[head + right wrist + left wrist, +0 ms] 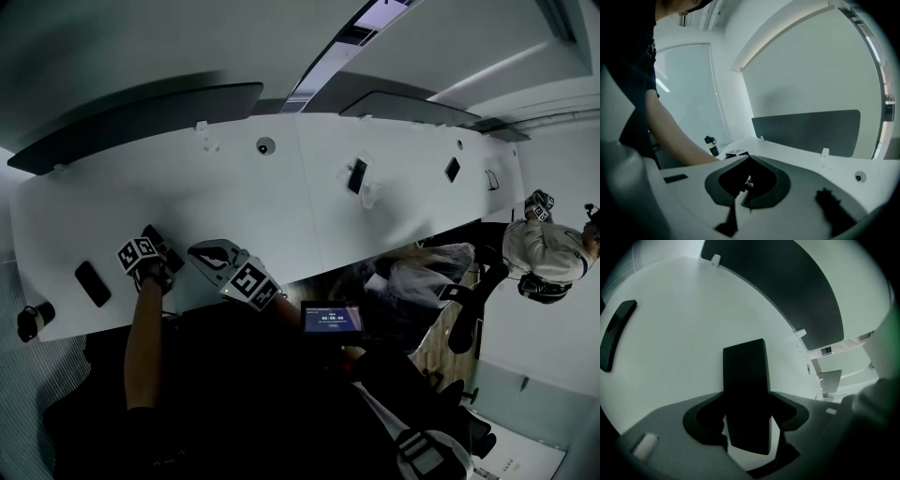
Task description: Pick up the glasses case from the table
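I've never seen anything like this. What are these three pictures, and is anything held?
No robot here: a person holds a tool with two pinching jaws in each hand. The head view comes from a camera on the person's head, looking down at a white table; the other two come from cameras on the tools. The left gripper has its jaws either side of a black glasses case; slivers of table show beside it, so it seems not yet pinched. The right gripper is shut and empty. A flat dark object also lies on the table.
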`<state>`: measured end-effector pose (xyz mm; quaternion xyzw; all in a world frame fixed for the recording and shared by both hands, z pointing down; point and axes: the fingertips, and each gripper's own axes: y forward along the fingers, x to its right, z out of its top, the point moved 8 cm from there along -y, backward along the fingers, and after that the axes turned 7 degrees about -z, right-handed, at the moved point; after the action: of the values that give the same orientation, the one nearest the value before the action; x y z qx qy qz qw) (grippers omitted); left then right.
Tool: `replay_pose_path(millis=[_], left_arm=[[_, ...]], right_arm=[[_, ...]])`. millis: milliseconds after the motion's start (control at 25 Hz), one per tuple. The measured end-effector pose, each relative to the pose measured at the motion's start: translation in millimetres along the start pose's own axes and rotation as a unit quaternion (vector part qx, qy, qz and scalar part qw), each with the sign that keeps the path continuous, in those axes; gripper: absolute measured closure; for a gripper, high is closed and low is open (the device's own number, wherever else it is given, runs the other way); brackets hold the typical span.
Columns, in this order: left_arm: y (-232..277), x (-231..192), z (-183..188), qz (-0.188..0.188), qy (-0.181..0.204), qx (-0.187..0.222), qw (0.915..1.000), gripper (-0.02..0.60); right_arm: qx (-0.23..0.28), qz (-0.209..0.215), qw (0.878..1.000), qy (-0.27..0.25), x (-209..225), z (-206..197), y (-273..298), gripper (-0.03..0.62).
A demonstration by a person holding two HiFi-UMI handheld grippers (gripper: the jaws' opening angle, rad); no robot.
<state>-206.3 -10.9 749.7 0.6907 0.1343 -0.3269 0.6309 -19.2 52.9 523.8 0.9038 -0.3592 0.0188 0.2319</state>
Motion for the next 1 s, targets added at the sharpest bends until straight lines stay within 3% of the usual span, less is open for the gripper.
replay_pose_path(millis=[320,680,840,1000], left_arm=[[-6.0,-9.2,-4.2,-0.070,-0.043,0.055,0.9951,0.288],[-15.1,-17.2,-2.8,-0.107,-0.075,0.096,0.9869,0.288],[-23.3,-12.9,-0.5,-0.155,-0.111,0.135,0.9724,0.288],[-38.0,5.9,4.7,-0.220,-0.117,0.177,0.9522,0.288]], right_arm=[[-0.004,0.000,1.000,-0.010,-4.2,2.7,3.8,0.586],[-0.012,-0.010,1.000,-0.013,-2.6,1.3,-0.3,0.586],[-0.009,-0.011,1.000,-0.013,-1.5,1.7,0.0,0.586],[-0.007,-0.010,1.000,-0.017,-1.3,3.2,2.1,0.586]])
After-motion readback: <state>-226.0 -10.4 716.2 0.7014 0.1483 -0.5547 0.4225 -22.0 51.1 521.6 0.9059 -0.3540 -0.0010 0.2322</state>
